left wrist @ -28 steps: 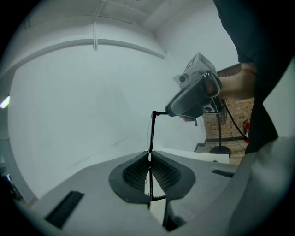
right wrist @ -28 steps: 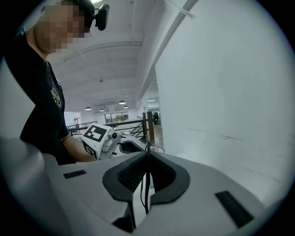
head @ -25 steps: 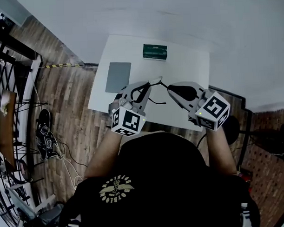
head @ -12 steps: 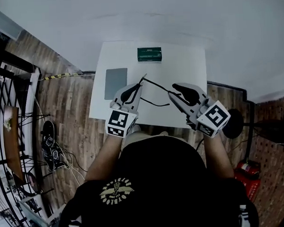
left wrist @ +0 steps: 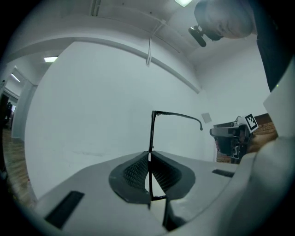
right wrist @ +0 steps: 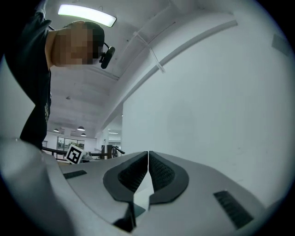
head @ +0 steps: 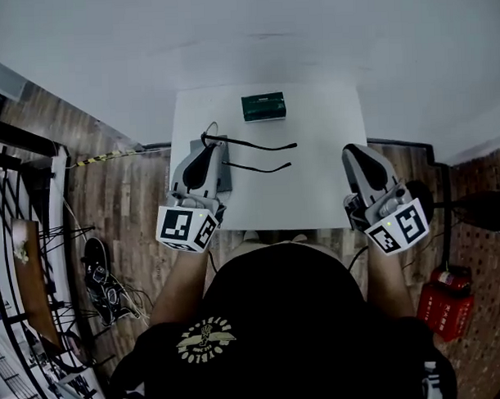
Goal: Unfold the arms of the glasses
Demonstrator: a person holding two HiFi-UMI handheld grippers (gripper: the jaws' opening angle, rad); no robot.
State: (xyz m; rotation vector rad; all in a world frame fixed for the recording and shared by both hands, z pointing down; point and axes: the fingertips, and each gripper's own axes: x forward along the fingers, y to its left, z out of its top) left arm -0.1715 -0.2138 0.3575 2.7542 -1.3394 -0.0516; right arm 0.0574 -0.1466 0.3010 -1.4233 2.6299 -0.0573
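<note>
The thin black glasses (head: 256,145) hang over the left half of the white table (head: 331,183). Both arms stick out to the right, roughly parallel. My left gripper (head: 210,147) is shut on the front of the frame. In the left gripper view the frame (left wrist: 152,133) rises as a thin black line from between the shut pads of the left gripper (left wrist: 149,154), and one arm (left wrist: 182,116) bends off to the right. My right gripper (head: 353,152) is at the table's right edge, apart from the glasses. The right gripper (right wrist: 148,154) is shut with nothing between its pads.
A dark green box (head: 263,106) lies at the table's far edge. A grey pad (head: 224,172) sits at the left, partly under my left gripper. Wooden floor surrounds the table, with black metal racks (head: 13,203) at the left and a red object (head: 440,306) at the right.
My right gripper has let go of the glasses arm and drawn back to the table's right edge. The left gripper has carried the glasses leftward, and both arms now stand out.
</note>
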